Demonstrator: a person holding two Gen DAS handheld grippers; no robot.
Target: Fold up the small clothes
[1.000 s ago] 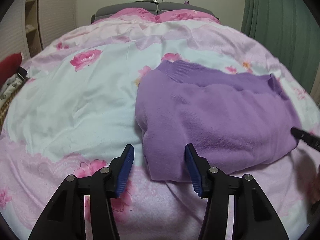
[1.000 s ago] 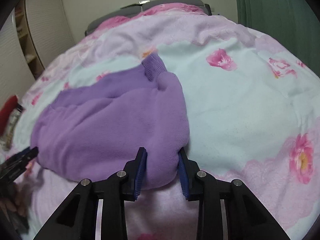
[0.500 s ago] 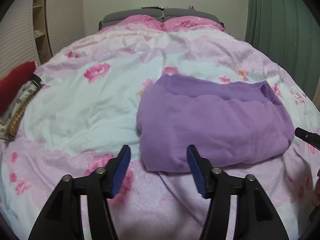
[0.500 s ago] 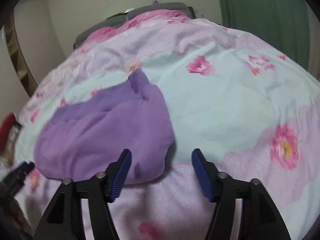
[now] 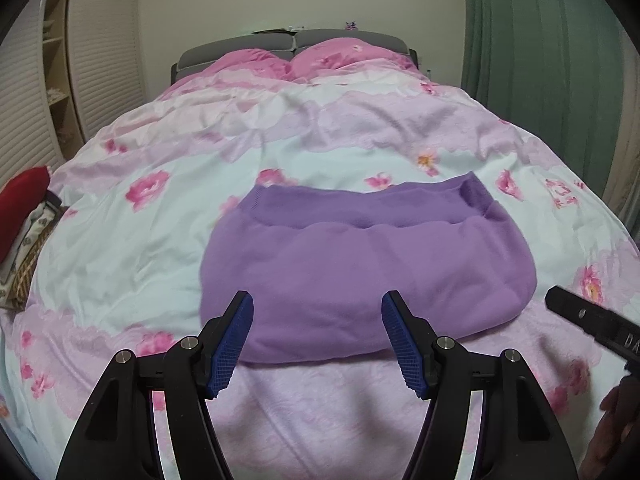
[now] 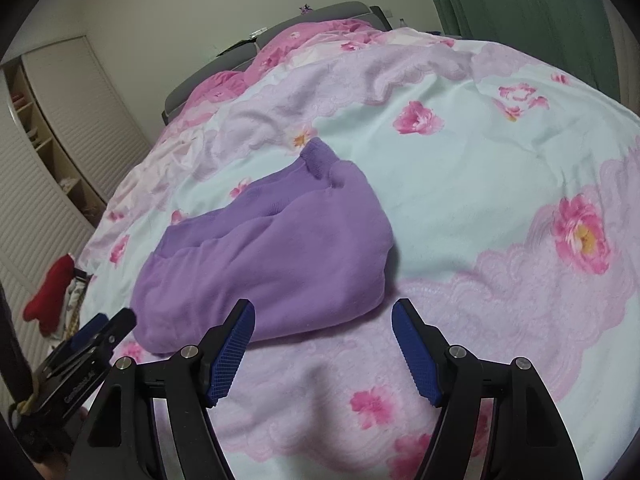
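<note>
A folded purple knit garment lies flat on the flowered bed cover, its ribbed hem at the far side. In the left wrist view my left gripper hovers above the garment's near edge, its jaws opening with nothing between them. My right gripper is open above the garment's near right corner, and its blue pads grip nothing. The right gripper's black finger shows at the right edge of the left wrist view. The left gripper's fingertips show at the lower left of the right wrist view.
Pink pillows and a grey headboard close the far end of the bed. A red item lies on a pile beside the bed's left edge. Green curtains hang on the right, louvred wardrobe doors on the left.
The right gripper let go of the garment's corner and opened wide. Both grippers drew back and rose away from the garment, which now lies folded on the bed. The left jaws widened.
</note>
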